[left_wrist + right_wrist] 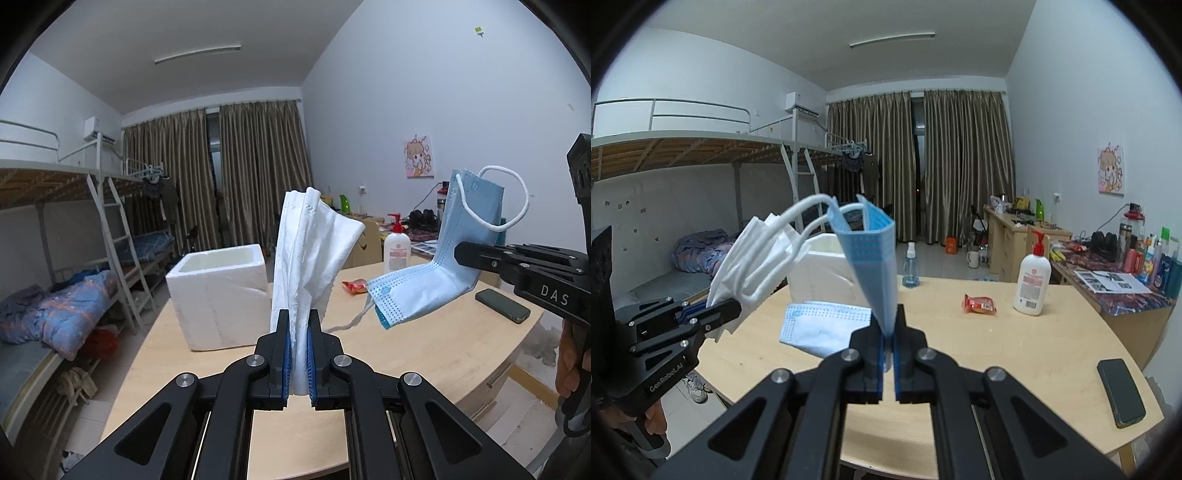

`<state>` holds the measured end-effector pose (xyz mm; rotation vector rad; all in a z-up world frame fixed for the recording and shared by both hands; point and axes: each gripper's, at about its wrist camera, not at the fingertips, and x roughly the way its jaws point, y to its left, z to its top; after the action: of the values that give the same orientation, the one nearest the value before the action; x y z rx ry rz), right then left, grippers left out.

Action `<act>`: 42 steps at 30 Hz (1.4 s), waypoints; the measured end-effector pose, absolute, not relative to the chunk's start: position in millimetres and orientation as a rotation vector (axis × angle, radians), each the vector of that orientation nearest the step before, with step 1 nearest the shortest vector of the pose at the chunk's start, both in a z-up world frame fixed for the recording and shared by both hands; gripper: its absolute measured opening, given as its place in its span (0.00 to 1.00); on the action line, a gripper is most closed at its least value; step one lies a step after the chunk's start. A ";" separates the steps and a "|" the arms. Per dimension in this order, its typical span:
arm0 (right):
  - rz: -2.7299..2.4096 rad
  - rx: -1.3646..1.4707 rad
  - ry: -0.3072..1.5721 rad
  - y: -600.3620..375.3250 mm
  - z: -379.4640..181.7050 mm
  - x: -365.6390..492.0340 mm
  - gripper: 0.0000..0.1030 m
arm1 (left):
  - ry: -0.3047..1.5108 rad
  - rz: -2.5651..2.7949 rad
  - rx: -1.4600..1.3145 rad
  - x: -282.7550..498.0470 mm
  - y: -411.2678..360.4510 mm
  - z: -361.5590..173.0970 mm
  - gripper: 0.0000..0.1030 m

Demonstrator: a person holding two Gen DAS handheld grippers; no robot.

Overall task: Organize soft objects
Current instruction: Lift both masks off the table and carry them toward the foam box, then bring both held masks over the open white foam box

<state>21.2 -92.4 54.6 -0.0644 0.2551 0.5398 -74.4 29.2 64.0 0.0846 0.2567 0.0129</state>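
Left wrist view shows the left claw [299, 354] pinching a white tissue [310, 251] and the right claw [458, 253] pinching a blue mask [443, 266] above the bench [424, 350]; either could slip from a loose pinch.

Black grippers [299, 325], blue pads, perhaps "DAS" lettering.
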 end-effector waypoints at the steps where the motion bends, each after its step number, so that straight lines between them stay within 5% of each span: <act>1: 0.542 -0.067 0.249 -92.0 55.3 19.2 0.05 | 0.253 0.018 0.087 -78.8 29.1 63.8 0.08; 42: 0.685 -0.104 0.282 -19.2 67.2 84.8 0.06 | 0.303 0.210 0.034 -11.2 90.5 73.4 0.08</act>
<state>84.8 -19.2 67.2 -0.1041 0.2824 0.6847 -11.2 90.5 73.4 0.0345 0.3034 0.2104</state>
